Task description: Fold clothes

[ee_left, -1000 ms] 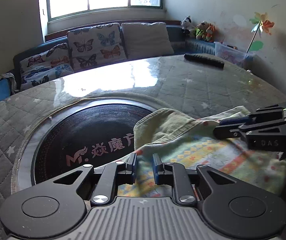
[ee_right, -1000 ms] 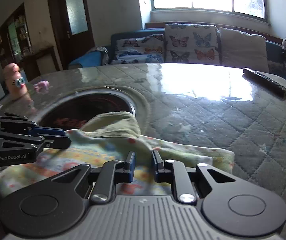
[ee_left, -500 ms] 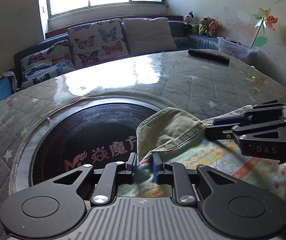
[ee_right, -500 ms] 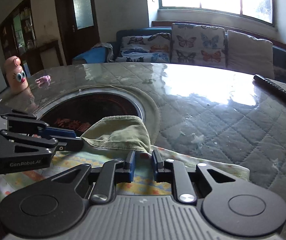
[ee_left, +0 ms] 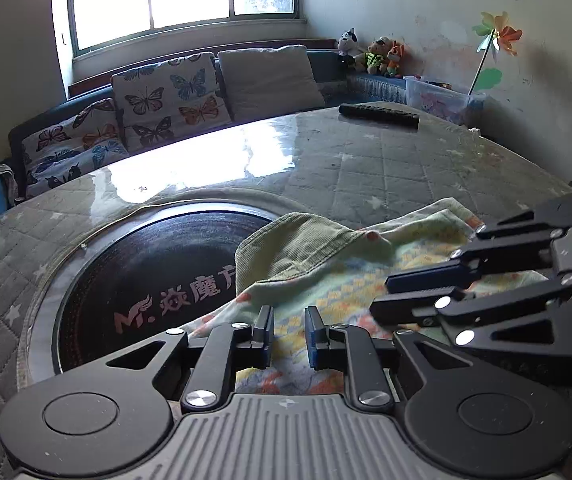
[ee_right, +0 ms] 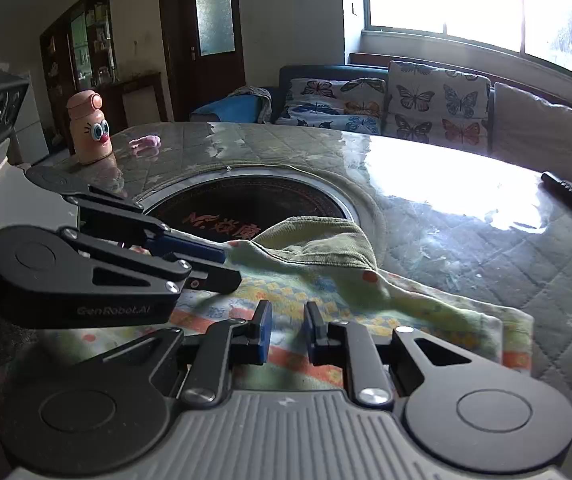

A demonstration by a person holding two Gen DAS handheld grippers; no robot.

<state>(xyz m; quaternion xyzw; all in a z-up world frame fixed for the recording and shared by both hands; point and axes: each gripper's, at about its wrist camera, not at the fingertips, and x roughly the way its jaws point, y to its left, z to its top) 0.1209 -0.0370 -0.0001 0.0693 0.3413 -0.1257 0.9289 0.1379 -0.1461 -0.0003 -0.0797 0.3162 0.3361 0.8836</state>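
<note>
Garment (ee_left: 326,280), small and pastel, printed with yellow checks and orange spots, spread on the near side of a round table (ee_left: 366,168) covered with a quilted cloth under a clear, shiny sheet. Ribbed green collar (ee_left: 298,240) flopped over onto the printed fabric, its fold lying at the rim of the dark round inset (ee_left: 146,272) in the table's middle (white and orange lettering on it, partly covered by the cloth). Far edge of the garment flat on the quilting, towards the right in the right wrist view.

Left gripper (ee_left: 289,316) at the garment's left edge, jaws nearly closed, only a narrow gap between the blue pads, with fabric running up into that gap and pinched there. Seen from the other side (ee_right: 228,266), tips right at the raised hem just beside the collar.

Right gripper (ee_right: 288,312) likewise almost shut, printed fabric gathered between its pads and held. From the left wrist view (ee_left: 384,296), angled in from the right above the checks, close to the left one but not touching it.

Farther out: black remote control (ee_left: 378,115) near the table's far edge; peach-coloured bottle (ee_right: 88,132) with cartoon eyes, upright, beside a small pink thing (ee_right: 146,142). Behind the table, butterfly-print cushions (ee_left: 170,96) on a dark sofa under a bright window, plush toys (ee_left: 374,58) in the corner, paper pinwheel (ee_left: 496,36) against the wall.
</note>
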